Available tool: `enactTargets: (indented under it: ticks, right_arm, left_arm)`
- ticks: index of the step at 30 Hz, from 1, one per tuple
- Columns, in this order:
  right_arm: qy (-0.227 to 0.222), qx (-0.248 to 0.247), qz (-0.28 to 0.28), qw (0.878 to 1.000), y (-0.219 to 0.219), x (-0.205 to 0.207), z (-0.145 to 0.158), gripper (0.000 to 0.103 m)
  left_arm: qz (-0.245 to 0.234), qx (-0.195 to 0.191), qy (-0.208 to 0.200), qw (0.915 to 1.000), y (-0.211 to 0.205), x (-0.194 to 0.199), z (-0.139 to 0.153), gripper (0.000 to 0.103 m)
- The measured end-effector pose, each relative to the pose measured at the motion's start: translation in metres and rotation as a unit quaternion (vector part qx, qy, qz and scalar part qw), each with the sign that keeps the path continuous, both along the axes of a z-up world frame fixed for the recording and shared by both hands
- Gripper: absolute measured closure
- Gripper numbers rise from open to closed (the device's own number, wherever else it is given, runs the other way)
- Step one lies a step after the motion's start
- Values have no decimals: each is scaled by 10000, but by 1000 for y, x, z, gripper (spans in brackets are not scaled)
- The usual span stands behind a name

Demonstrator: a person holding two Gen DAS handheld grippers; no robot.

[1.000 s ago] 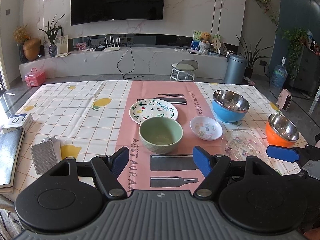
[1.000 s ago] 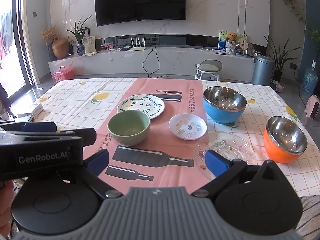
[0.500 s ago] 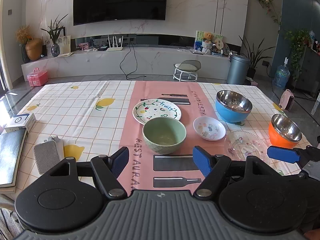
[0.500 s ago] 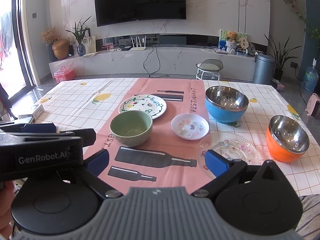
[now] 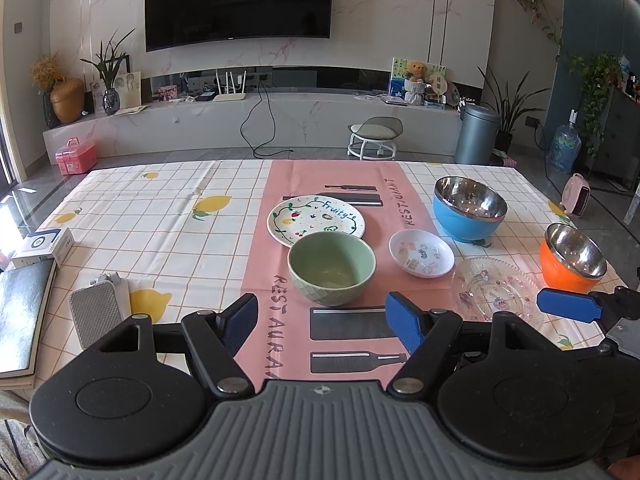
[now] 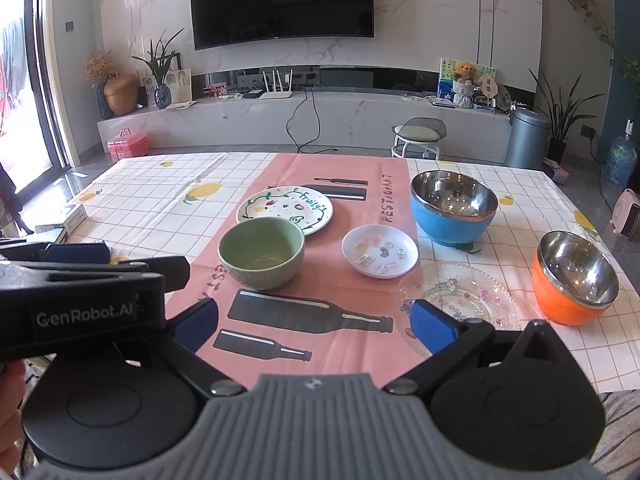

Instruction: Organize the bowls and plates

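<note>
A green bowl (image 5: 331,267) (image 6: 262,252) stands on the pink runner, just ahead of my open left gripper (image 5: 324,320). Behind it lies a white "Fruity" plate (image 5: 316,220) (image 6: 285,210). To the right are a small white dish (image 5: 421,253) (image 6: 380,250), a clear glass plate (image 5: 496,292) (image 6: 460,304), a blue steel-lined bowl (image 5: 469,209) (image 6: 454,213) and an orange steel-lined bowl (image 5: 572,258) (image 6: 574,278). My right gripper (image 6: 314,324) is open, its right finger over the glass plate's near edge. Both hold nothing.
A grey device (image 5: 96,314), a small white box (image 5: 44,244) and a dark book (image 5: 20,312) lie at the table's left edge. The left gripper's body (image 6: 80,292) fills the right wrist view's left side. A stool (image 5: 374,136) and bin (image 5: 478,134) stand beyond the table.
Both views have shifted slightly, so the dishes sit a little further right and higher in frame. No dish has moved, and both grippers stay open.
</note>
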State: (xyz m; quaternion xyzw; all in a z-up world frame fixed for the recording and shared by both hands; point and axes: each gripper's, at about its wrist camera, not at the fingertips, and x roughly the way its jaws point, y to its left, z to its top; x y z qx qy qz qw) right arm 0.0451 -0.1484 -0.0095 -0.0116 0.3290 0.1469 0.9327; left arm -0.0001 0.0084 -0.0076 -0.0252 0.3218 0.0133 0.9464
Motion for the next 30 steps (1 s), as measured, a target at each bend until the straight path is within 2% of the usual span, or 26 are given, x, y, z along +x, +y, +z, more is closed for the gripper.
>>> enactTargets:
  ticks: [13, 20, 27, 30]
  right_arm:
    - [-55, -42, -26, 10000, 0, -1, 3, 3]
    - [-182, -178, -199, 9995, -12, 1, 7, 3]
    - [-131, -26, -427, 9990, -37, 12, 19, 3]
    - [-269, 111, -761, 9967, -53, 20, 32, 3]
  left_arm:
    - [75, -18, -37, 10000, 3, -1, 0, 17]
    - [171, 133, 9, 9998, -5, 1, 8, 17]
    - [224, 52, -111, 9997, -15, -1, 32, 18]
    - [149, 238, -108, 9995, -23, 1, 43, 18]
